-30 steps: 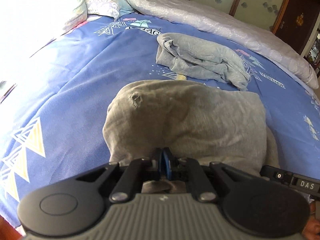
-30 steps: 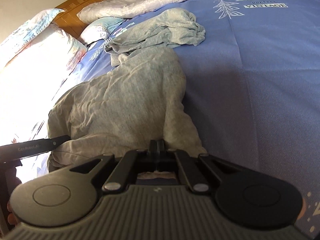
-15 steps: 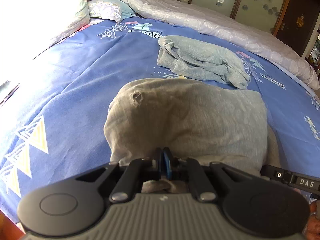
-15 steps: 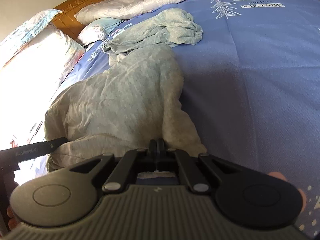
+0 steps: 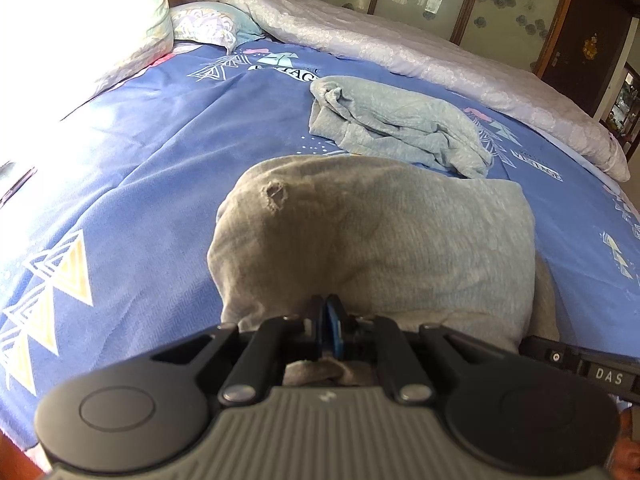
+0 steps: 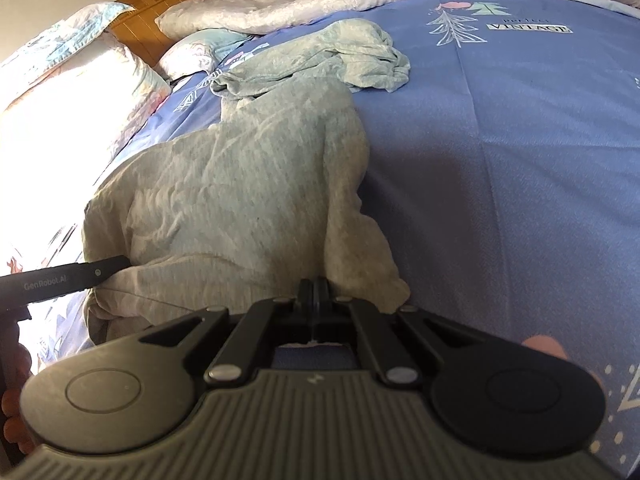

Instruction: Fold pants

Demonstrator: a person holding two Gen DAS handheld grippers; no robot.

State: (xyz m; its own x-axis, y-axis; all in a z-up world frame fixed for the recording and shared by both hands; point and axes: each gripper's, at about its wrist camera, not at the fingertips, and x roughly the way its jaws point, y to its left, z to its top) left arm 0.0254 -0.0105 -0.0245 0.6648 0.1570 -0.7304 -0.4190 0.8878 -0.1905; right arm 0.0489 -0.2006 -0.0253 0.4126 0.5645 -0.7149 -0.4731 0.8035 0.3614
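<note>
While both grippers — left gripper (image 5: 328,312), right gripper (image 6: 316,292) — pinch the pants (image 5: 372,236) at lower centre, carry the edge forward evenly — keeping it taut.

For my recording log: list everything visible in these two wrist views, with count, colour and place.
pants: 1, grey, near bed edge, folded over, small hole on top
second garment: 1, pale grey-blue, crumpled beyond the pants
bedspread: 1, blue, printed
quilt: 1, pale lilac, far side of the bed
pillows: at least 2, pastel, at wooden headboard
left tool: 1, black, shut on pants
right tool: 1, black, shut on pants
</note>
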